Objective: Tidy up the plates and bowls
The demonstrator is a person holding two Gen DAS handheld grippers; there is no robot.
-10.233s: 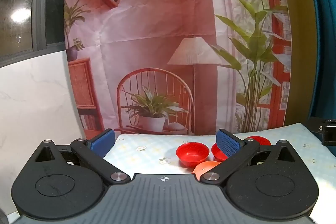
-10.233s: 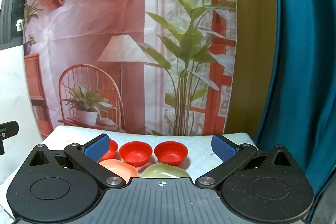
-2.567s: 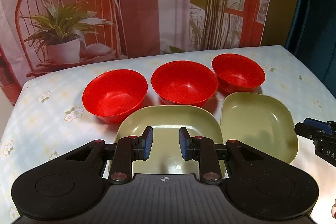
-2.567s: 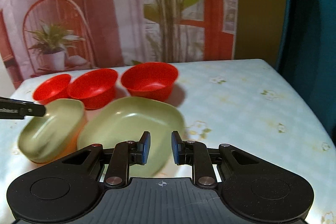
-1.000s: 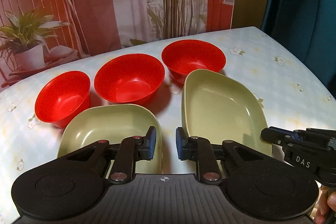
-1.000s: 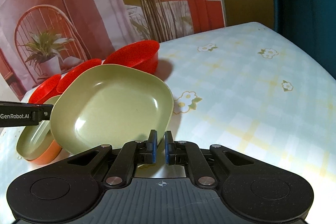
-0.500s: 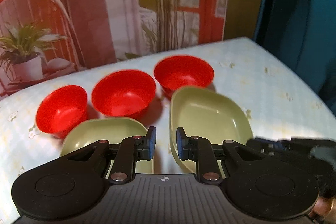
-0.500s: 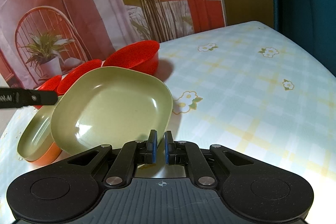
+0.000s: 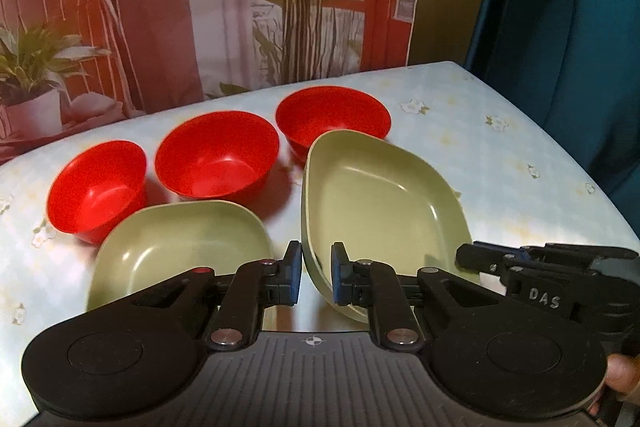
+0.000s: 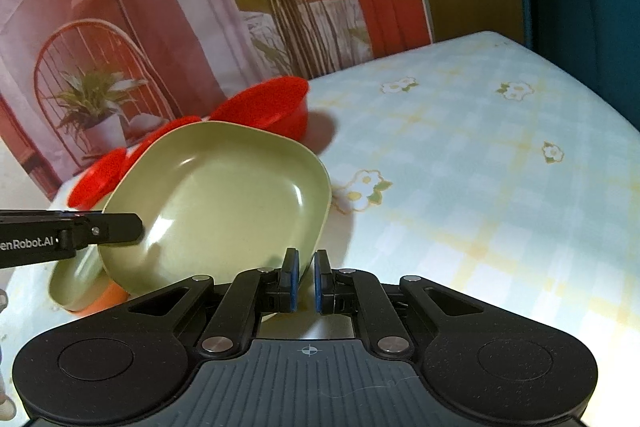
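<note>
On the counter: flowered cloth (image 10: 460,163), wide bare room on its right half up to the far edge.
Plates: two green; lifted plate (image 10: 224,195) tilted, second plate (image 9: 180,243) lying atop an orange one (image 10: 106,301).
Bowls: three red (image 9: 216,159), one row behind.
Right gripper (image 10: 305,287): fingers pinching the lifted plate's rim.
Left gripper (image 9: 316,279): fingers narrow, straddling that plate's other rim; whether they touch it I cannot tell.

both wrist views look forward, low and close, sharing the tilted green plate (image 9: 384,195) (image 10: 224,195).
</note>
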